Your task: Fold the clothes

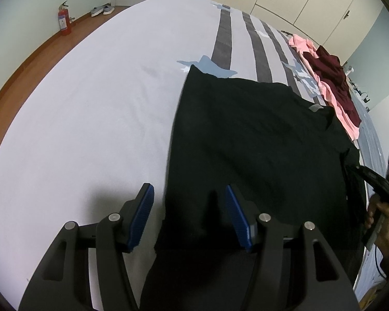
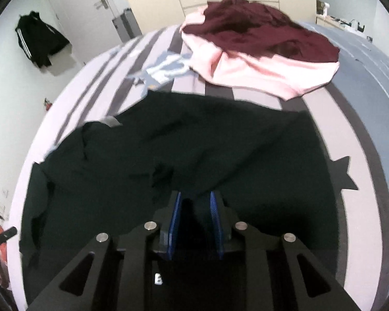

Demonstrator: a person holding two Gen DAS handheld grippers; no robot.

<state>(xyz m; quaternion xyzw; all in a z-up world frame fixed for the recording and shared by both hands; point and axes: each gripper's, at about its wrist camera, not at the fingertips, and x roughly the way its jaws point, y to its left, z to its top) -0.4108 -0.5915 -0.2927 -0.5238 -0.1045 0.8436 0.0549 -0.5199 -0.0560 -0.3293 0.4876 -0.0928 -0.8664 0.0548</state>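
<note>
A black T-shirt (image 1: 254,140) lies spread on the bed, its grey neck label toward the far right. My left gripper (image 1: 189,194) is open, its blue pads straddling the shirt's left edge near the hem, holding nothing. In the right wrist view the same black shirt (image 2: 194,140) lies rumpled, and my right gripper (image 2: 194,202) is shut on a fold of its black cloth, lifting it slightly. The right gripper also shows at the far right of the left wrist view (image 1: 376,181), at the shirt's edge.
The bed (image 1: 90,103) has a white sheet with grey stripes and blue stars. A pink garment (image 2: 259,72) and a maroon garment (image 2: 259,33) lie heaped beyond the shirt. A red fire extinguisher (image 1: 64,22) stands on the wooden floor. Wardrobes line the far wall.
</note>
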